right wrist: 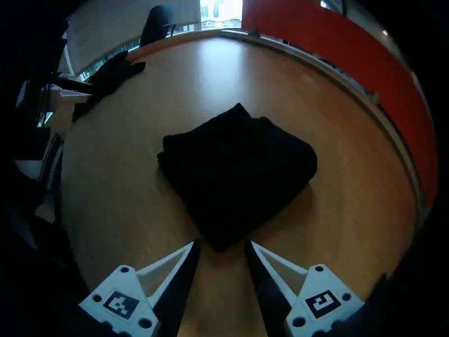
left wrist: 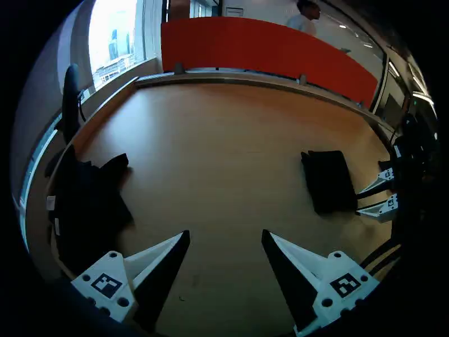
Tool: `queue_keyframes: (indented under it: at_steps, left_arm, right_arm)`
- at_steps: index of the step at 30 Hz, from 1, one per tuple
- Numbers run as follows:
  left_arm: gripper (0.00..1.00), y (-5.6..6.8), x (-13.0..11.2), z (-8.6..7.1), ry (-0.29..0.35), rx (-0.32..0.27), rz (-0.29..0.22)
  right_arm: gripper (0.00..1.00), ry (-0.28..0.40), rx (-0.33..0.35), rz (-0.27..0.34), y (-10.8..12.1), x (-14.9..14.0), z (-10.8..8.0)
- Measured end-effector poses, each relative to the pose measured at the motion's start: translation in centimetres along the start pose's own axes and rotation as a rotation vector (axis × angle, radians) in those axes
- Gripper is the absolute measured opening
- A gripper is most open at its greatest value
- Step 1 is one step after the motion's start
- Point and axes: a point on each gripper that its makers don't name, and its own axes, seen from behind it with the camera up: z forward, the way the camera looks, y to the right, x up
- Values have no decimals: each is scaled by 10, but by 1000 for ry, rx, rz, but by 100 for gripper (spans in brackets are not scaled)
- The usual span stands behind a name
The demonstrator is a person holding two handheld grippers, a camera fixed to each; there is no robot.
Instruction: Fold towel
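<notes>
The left tool gapes wide over the bare wooden tabletop, with a black-and-white square marker on each finger. The right tool is parted more narrowly and holds nothing, its tips flanking the near corner of the folded black towel. Farther off are a dark cloth heap and a red partition.

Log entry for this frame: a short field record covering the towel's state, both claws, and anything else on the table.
towel: black, folded into a compact bundle, lying on the wooden table
right claw: open, tips either side of the towel's near corner, not pinching
left claw: open, over bare table, apart from the towel
other item: dark cloth pile, near the table edge
backdrop: red partition
</notes>
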Motion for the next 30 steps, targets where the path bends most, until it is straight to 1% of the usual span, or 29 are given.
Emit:
queue_keyframes:
  at_steps: [5,9,12,16,18,20,22,24,30]
  left_arm:
    - [95,-1,0,-1,1,2,-1]
    - [95,-1,-1,-2,2,3,0]
    - [95,-2,-1,-3,2,2,-1]
    - [95,-1,-2,-3,2,2,-1]
    - [95,-1,-2,-3,2,2,0]
    - [95,-1,-3,-3,1,2,1]
    - [95,-1,-3,-3,1,2,1]
    - [95,-1,-3,-3,1,3,1]
    - [95,-2,-4,-3,0,3,0]
  right_arm:
    - [46,1,-9,13,0,-3,5]
    - [42,4,-11,24,1,-4,6]
    - [36,4,-13,27,1,-4,6]
    - [26,3,-12,29,1,-4,7]
    - [23,3,-12,30,0,-4,8]
    - [15,2,-9,31,0,-5,9]
    - [9,3,-8,33,-1,-4,9]
    - [7,4,-8,37,-1,-4,9]
    - [5,14,-8,46,-1,-2,10]
